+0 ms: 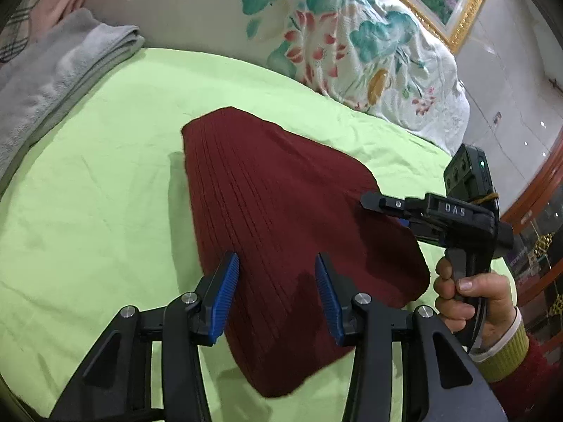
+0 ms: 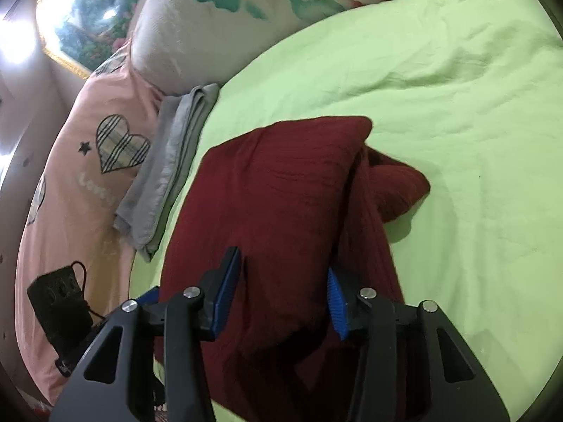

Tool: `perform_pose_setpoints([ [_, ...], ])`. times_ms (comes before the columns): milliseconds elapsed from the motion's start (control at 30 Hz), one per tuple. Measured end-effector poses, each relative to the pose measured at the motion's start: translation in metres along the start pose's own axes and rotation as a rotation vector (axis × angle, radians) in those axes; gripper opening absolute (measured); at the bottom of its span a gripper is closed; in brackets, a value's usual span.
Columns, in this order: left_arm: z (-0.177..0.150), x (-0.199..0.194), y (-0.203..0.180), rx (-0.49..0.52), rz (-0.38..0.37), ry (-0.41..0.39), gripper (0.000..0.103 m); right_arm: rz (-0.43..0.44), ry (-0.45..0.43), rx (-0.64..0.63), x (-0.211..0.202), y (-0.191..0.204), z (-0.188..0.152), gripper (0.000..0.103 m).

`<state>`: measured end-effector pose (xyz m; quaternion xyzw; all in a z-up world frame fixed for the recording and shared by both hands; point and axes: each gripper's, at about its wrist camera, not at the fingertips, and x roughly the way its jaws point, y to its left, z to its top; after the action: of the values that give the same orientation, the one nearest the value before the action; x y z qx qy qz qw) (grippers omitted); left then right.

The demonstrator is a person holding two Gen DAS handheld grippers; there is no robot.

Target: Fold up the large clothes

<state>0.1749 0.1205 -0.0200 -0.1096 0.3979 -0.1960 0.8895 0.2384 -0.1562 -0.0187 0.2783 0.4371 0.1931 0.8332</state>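
On the left we see a folded grey towel (image 1: pixel 59 81) lying on the green bed sheet (image 1: pixel 105 183). Mid-bed lies our folded maroon sweater (image 1: pixel 281 211). Our left hand-held gripper (image 1: pixel 278 295) hangs over it, jaws apart, empty; the right hand-held gripper (image 2: pixel 283 299) likewise.

I am looking down at a bed whose light green sheet (image 1: pixel 105 176) is stretching wrinkled under everything, and a folded dark red ribbed sweater (image 1: pixel 281 211) is lying flat near its middle, one rounded fold bulging out along the sweater's edge in my right view. A folded grey towel (image 2: pixel 169 176) is resting at the sheet's edge, near the sweater but apart from it, lying against a pink quilt with plaid hearts (image 2: pixel 88 161). A floral white quilt (image 1: pixel 352 45) is sitting bunched along the far side of the sheet, and a small black device with a cord (image 2: pixel 59 302) is lying on the pink quilt.
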Motion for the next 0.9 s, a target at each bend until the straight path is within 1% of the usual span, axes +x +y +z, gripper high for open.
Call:
perform_pose_setpoints([
  [33, 0.001, 0.001, 0.000, -0.001, -0.001, -0.004, 0.045, 0.004, -0.009, 0.011, 0.000, -0.002, 0.002, 0.042],
  [67, 0.002, 0.003, 0.001, -0.004, -0.014, -0.006, 0.046, 0.008, -0.010, 0.013, 0.001, -0.003, 0.002, 0.016],
  [100, 0.003, 0.005, 0.000, -0.005, -0.028, -0.001, 0.047, 0.016, -0.001, 0.003, 0.002, -0.001, 0.002, 0.010],
  [133, 0.005, 0.007, -0.001, -0.001, -0.032, 0.005, 0.047, 0.027, -0.008, -0.002, -0.001, 0.000, 0.002, 0.009],
  [167, 0.007, 0.008, -0.004, 0.010, -0.029, 0.012, 0.047, 0.054, -0.036, -0.008, -0.009, 0.002, 0.004, 0.008],
  [200, 0.008, 0.007, -0.007, 0.021, -0.034, 0.015, 0.047, 0.088, -0.076, -0.008, -0.021, 0.003, 0.005, 0.008],
  [267, 0.011, 0.001, -0.016, 0.042, -0.077, 0.011, 0.047, 0.153, -0.175, -0.003, -0.056, 0.004, 0.008, 0.007],
  [300, 0.010, -0.001, -0.020, 0.043, -0.100, 0.007, 0.047, 0.171, -0.211, 0.000, -0.069, 0.001, 0.007, 0.007],
  [333, 0.009, 0.001, -0.025, 0.041, -0.130, 0.009, 0.047, 0.163, -0.230, 0.003, -0.078, -0.004, 0.005, 0.007],
  [367, 0.008, 0.008, -0.031, 0.048, -0.130, 0.022, 0.047, 0.132, -0.223, -0.002, -0.077, -0.008, 0.004, 0.007],
  [400, 0.006, 0.017, -0.037, 0.061, -0.106, 0.041, 0.047, 0.090, -0.192, -0.001, -0.069, -0.016, 0.004, 0.007],
  [433, 0.003, 0.029, -0.042, 0.074, -0.082, 0.068, 0.046, 0.051, -0.154, 0.021, -0.059, -0.028, 0.003, 0.008],
  [467, 0.000, 0.041, -0.043, 0.072, -0.078, 0.087, 0.046, -0.002, -0.100, 0.044, -0.042, -0.040, 0.001, 0.008],
  [500, -0.002, 0.047, -0.044, 0.063, -0.084, 0.091, 0.046, -0.038, -0.055, 0.052, -0.029, -0.048, -0.002, 0.010],
  [533, -0.004, 0.051, -0.044, 0.057, -0.099, 0.096, 0.046, -0.066, -0.021, 0.063, -0.020, -0.055, -0.006, 0.016],
  [567, -0.004, 0.052, -0.045, 0.060, -0.110, 0.095, 0.046, -0.089, -0.016, 0.082, -0.018, -0.059, -0.008, 0.024],
  [600, -0.004, 0.051, -0.046, 0.065, -0.109, 0.097, 0.045, -0.103, -0.035, 0.100, -0.024, -0.059, -0.009, 0.027],
  [667, -0.004, 0.051, -0.044, 0.068, -0.117, 0.100, 0.045, -0.128, -0.090, 0.099, -0.041, -0.052, -0.007, 0.028],
  [733, -0.005, 0.051, -0.040, 0.052, -0.137, 0.097, 0.043, -0.213, -0.214, 0.049, -0.068, -0.030, -0.004, 0.028],
  [767, -0.006, 0.050, -0.039, 0.044, -0.143, 0.095, 0.043, -0.201, -0.271, 0.009, -0.080, -0.015, -0.001, 0.028],
  [800, -0.006, 0.051, -0.038, 0.039, -0.146, 0.092, 0.043, -0.160, -0.296, -0.023, -0.084, -0.003, 0.004, 0.028],
  [833, -0.006, 0.051, -0.038, 0.035, -0.145, 0.092, 0.043, -0.101, -0.277, -0.058, -0.078, 0.012, 0.012, 0.028],
  [900, -0.003, 0.046, -0.036, 0.015, -0.132, 0.091, 0.037, -0.011, -0.186, -0.076, -0.052, 0.025, 0.024, 0.028],
])
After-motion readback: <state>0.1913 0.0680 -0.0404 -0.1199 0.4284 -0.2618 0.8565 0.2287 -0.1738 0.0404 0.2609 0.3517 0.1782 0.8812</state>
